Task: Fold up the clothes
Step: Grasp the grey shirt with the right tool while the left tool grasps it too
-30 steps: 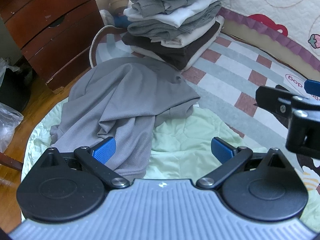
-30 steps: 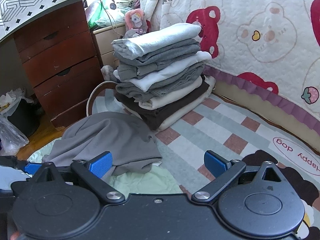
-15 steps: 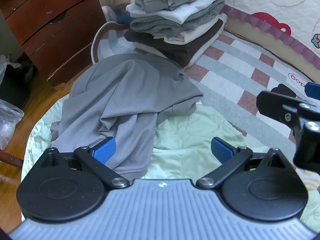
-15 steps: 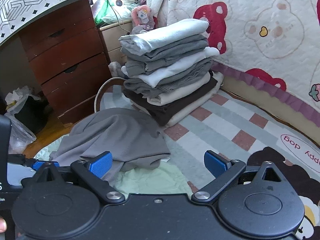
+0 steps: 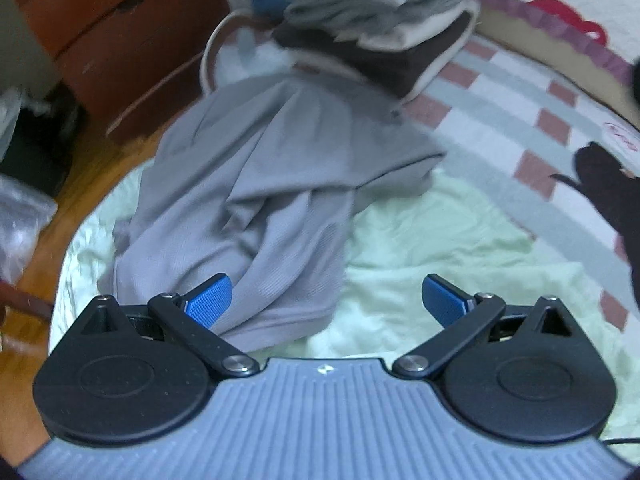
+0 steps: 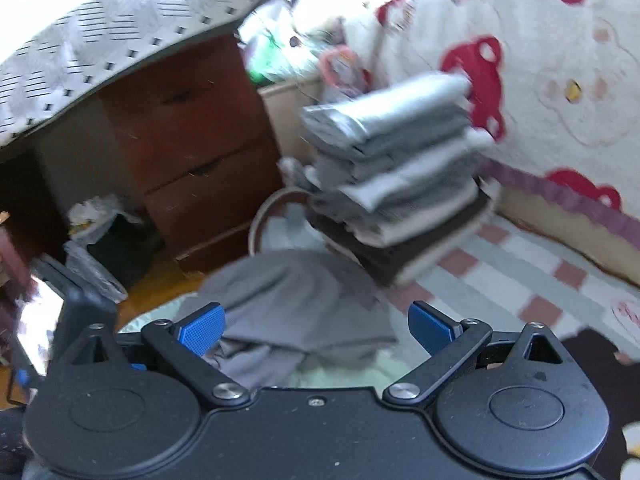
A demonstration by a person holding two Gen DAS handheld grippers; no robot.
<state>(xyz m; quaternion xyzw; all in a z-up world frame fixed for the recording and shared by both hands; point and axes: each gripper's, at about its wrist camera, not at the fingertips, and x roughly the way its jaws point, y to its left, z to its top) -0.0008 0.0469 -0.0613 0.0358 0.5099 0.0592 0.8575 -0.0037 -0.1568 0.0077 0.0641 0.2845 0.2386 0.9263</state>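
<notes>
Both views are more blurred than half a second ago. In the left view the right gripper's black body, which stood at the right edge then, is gone but for a dark smear there, and the shirt [image 5: 256, 208] fills more of the frame. In the right view the pile [image 6: 396, 168] sits further right and the drawers [image 6: 192, 160] show more fully.

The left gripper [image 5: 326, 300] has its blue pads wide apart with nothing between them. Its left pad [image 5: 210, 300] overlaps the near hem of the shirt in the picture; whether it touches the cloth cannot be told. The right pad lies over the green sheet [image 5: 440, 240].

The shirt is a grey, crumpled heap on the green sheet, stretching from just ahead of the left gripper away to the foot of the pile [image 5: 384, 32], its far edge lapping onto the checked mat [image 5: 520, 120] there.

The right gripper [image 6: 316, 328] is also spread open and empty. From it the shirt [image 6: 296, 304] lies just ahead, between and beyond the pads, on the sheet.

Behind the shirt stands the pile of folded clothes, grey and white over dark brown. Left of the pile are the wooden drawers; right of it hangs the bear quilt [image 6: 560, 60].
</notes>
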